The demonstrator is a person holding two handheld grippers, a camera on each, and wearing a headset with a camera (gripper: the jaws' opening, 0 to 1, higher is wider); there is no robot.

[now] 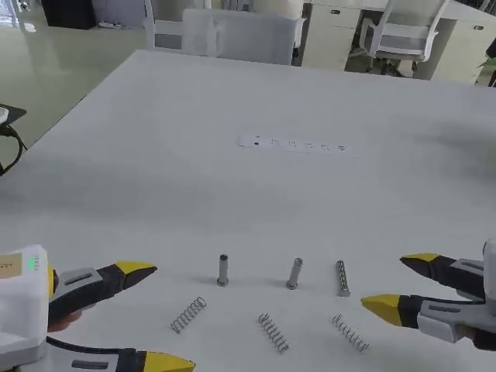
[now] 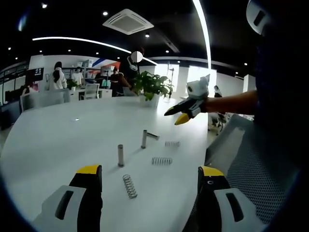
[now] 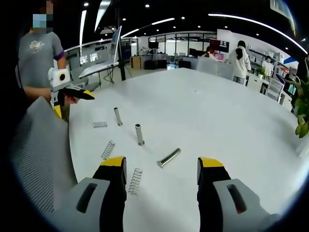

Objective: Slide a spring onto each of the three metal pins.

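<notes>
**Position.** Nearest the head camera, the left hand-held gripper [image 1: 155, 316] hung low over the tabletop [image 1: 232, 101], jaws spread wide with nothing between them. The right hand-held gripper [image 1: 391, 283], facing it, was likewise released and empty.

**Work items.**
- The left-end spring [image 1: 188, 315] lay just ahead of the left hand-held gripper's jaws.
- The middle spring [image 1: 273, 332] lay roughly midway between the two grippers.
- The right-end spring [image 1: 349, 332] lay just beside the right hand-held gripper's nearer jaw.
- All three springs lay flat, and none was on a pin.
- Beyond the springs, the left-end pin [image 1: 222, 270] and the middle pin [image 1: 294, 273] stood upright.
- In the right gripper view, the lying pin [image 3: 169, 157] rested on its side directly ahead of that gripper's jaws.

**Assessment.** The task appeared not yet begun. The following hazards were judged likely:
1. The lying pin was round and would probably roll away if a jaw touched it off-centre. It would need to be stood up or held before a spring could go on.
2. The springs looked thin and light. A hard clench could squash one or flick it across the smooth tabletop.
3. The upright pins seemed to stand unsupported. A spring pressed on at an angle could topple one into its neighbour.
4. With both grippers working in so short a row, their jaws could clash.
</notes>
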